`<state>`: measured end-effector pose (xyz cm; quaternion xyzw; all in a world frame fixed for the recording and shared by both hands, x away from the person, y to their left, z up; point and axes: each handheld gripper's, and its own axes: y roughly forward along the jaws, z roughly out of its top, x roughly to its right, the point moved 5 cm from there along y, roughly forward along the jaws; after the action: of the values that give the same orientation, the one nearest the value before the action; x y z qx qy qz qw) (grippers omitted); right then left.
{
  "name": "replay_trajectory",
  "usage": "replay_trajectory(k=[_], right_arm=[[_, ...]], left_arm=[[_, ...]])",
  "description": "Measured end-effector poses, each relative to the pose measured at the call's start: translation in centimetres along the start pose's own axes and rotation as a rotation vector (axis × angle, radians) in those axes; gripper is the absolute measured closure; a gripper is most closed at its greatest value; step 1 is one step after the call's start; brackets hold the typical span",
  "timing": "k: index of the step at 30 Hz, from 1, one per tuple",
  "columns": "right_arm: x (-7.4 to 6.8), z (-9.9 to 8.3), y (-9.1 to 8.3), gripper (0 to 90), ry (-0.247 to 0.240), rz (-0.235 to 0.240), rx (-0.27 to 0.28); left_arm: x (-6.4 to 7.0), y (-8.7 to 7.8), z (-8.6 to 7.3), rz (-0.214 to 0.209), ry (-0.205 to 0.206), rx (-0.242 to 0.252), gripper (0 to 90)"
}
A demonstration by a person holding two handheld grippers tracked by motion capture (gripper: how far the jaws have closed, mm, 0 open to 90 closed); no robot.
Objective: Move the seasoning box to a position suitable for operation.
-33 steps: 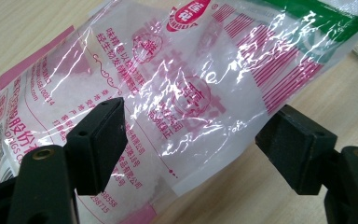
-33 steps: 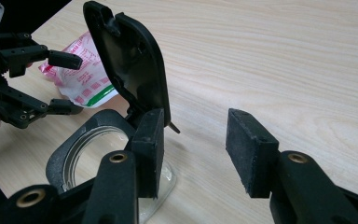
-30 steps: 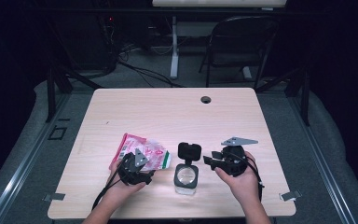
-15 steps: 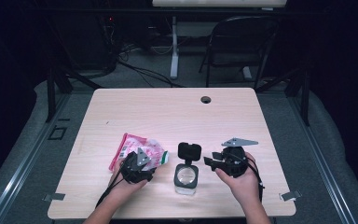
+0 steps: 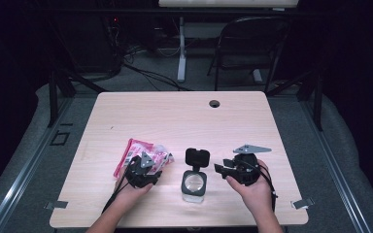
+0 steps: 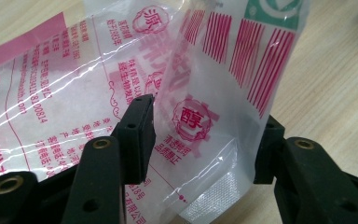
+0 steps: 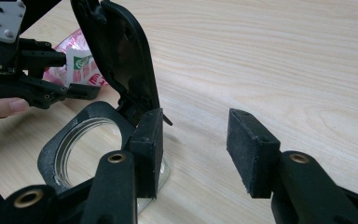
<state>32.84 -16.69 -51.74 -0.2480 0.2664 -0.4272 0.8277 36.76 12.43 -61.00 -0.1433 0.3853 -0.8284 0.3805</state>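
Left gripper (image 5: 143,170) at the pink-printed plastic packet (image 6: 200,88) on table (image 5: 175,116), left of the open-lidded clear jar (image 5: 194,183); jaws spread either side of the packet's raised corner, not yet clamped. Right gripper (image 7: 193,149) beside jar, jaws apart, grasping nothing. Step likely grabbing packet; next: close on corner, lift toward jar mouth, steady jar with right.

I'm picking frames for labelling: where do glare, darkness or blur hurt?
High view: table evenly lit, surroundings nearly black. Left gripper view: white glare streaks on the plastic bag, printing still sharp, left gripper jaws crisp. Right gripper view: container lid dark and featureless, right gripper slightly soft.
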Motion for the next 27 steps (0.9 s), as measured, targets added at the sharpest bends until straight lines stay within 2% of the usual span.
replay_trajectory(k=[8,10,14,16,18,20,24,27], right_arm=[[0.2,-0.2,-0.1,55.6,0.002,-0.001,-0.001],[0.2,-0.2,-0.1,55.5,0.001,-0.002,-0.002],[0.3,-0.3,-0.2,55.3,0.006,-0.004,-0.001],[0.4,-0.4,-0.3,55.2,0.012,-0.011,0.003],[0.4,-0.4,-0.4,55.1,0.01,-0.01,0.001],[0.5,-0.4,-0.5,55.1,0.01,-0.011,0.003],[0.5,-0.4,-0.5,55.0,0.01,-0.012,0.003],[0.5,-0.4,-0.5,55.0,0.01,-0.012,0.004]], left_arm=[[-0.7,-0.1,0.0,-0.053,-0.067,0.012,55.1],[-0.8,-0.1,0.1,-0.048,-0.073,0.016,55.6],[-0.6,-0.3,0.2,-0.034,-0.054,0.016,55.6],[-0.5,-0.7,0.5,-0.007,-0.049,0.031,55.6],[-0.2,-1.1,0.8,0.002,-0.031,0.05,58.3],[-0.1,-1.3,0.9,0.024,-0.004,0.054,64.8],[0.0,-1.8,1.1,0.012,-0.008,0.076,77.0],[-0.2,-2.1,1.1,0.011,-0.016,0.085,80.4]])
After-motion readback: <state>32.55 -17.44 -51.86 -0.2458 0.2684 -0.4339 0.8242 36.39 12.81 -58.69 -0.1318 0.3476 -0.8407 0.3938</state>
